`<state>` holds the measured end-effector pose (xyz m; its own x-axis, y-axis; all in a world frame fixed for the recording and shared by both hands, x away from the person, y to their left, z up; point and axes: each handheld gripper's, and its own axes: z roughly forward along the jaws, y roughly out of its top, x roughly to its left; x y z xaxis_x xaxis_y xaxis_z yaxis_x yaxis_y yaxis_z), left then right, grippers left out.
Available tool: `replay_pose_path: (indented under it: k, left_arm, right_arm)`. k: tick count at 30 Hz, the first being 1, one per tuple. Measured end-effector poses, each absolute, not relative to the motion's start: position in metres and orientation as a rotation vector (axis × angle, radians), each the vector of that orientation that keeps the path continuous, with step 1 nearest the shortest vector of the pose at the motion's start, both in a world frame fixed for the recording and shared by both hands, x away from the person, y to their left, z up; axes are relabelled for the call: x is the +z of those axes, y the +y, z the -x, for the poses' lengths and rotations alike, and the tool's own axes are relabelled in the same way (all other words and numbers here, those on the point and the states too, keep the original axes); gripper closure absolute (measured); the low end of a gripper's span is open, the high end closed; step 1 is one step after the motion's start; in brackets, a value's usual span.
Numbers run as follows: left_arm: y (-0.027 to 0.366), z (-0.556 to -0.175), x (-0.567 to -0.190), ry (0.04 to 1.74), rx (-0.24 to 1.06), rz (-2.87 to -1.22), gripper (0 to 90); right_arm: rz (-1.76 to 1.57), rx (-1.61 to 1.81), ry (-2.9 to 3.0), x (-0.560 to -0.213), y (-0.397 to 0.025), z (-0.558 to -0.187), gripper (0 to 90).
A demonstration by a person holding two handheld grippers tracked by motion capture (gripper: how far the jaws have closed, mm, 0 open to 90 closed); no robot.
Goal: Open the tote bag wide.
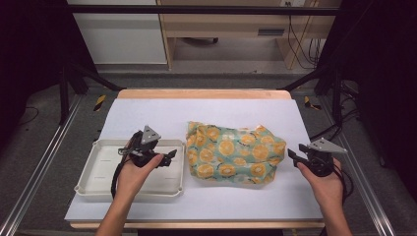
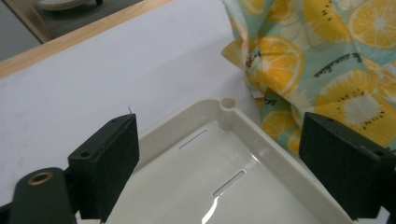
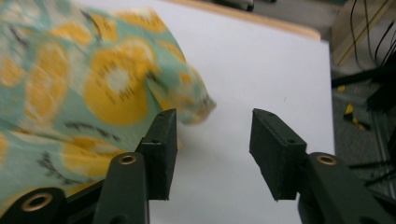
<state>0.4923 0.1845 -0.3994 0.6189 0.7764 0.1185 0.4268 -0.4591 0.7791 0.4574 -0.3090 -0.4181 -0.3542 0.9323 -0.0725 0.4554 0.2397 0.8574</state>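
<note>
Two hand-held grippers hovered over the table (image 1: 147,110), both with jaws spread and empty. The left hand-held gripper (image 1: 169,158) hung above the right part of a white tray (image 1: 98,172), its jaws framing the tray's far corner. A crumpled citrus-print cloth (image 1: 233,153) lay just beside the tray, and the right hand-held gripper (image 1: 293,156) sat near the cloth's right edge.

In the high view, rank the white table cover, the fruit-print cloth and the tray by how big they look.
1. White table cover, by far the largest.
2 and 3. Fruit-print cloth and tray: they look alike in size, so I won't rank them.
</note>
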Motion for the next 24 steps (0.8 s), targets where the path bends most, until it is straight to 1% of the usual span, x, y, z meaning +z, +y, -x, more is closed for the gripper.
replay_pose_path:
  k: [2,4,7,13,14,15,16,18,21,22,23,24]
  left_arm:
    - [0.182,-0.492,-0.397,0.928,0.617,-2.112,12.7]
    - [0.175,-0.490,-0.392,0.882,0.615,-2.130,12.7]
    - [0.172,-0.490,-0.390,0.866,0.622,-2.134,12.6]
    - [0.164,-0.495,-0.386,0.867,0.599,-2.140,12.2]
    - [0.163,-0.495,-0.385,0.856,0.605,-2.154,12.6]
    - [0.162,-0.495,-0.384,0.848,0.604,-2.160,12.7]
    - [0.162,-0.495,-0.384,0.848,0.604,-2.160,13.0]
    - [0.157,-0.496,-0.383,0.838,0.606,-2.160,14.2]
    - [0.156,-0.499,-0.383,0.835,0.607,-2.169,14.6]
    - [0.154,-0.502,-0.383,0.834,0.611,-2.173,15.1]
    - [0.154,-0.502,-0.383,0.834,0.611,-2.173,15.1]
    - [0.151,-0.505,-0.382,0.830,0.611,-2.176,15.1]
  right_arm:
    - [-1.244,1.046,1.914,-0.412,-0.308,-0.457,55.3]
    - [-1.191,1.073,1.943,-0.398,-0.303,-0.459,60.1]
    - [-1.146,1.075,2.003,-0.390,-0.298,-0.466,62.8]
    - [-1.072,1.023,2.082,-0.376,-0.288,-0.481,62.8]
    - [-1.068,1.021,2.089,-0.373,-0.287,-0.484,63.8]
    - [-1.067,1.013,2.097,-0.371,-0.285,-0.486,66.6]
    - [-1.067,1.013,2.097,-0.371,-0.285,-0.486,66.6]
    - [-1.044,1.005,2.140,-0.364,-0.278,-0.494,70.7]
    - [-1.033,1.005,2.163,-0.362,-0.275,-0.501,71.1]
    - [-1.037,1.006,2.173,-0.362,-0.272,-0.510,70.0]
    - [-1.041,1.010,2.184,-0.362,-0.271,-0.514,68.1]
    - [-1.045,1.026,2.207,-0.363,-0.269,-0.519,63.8]
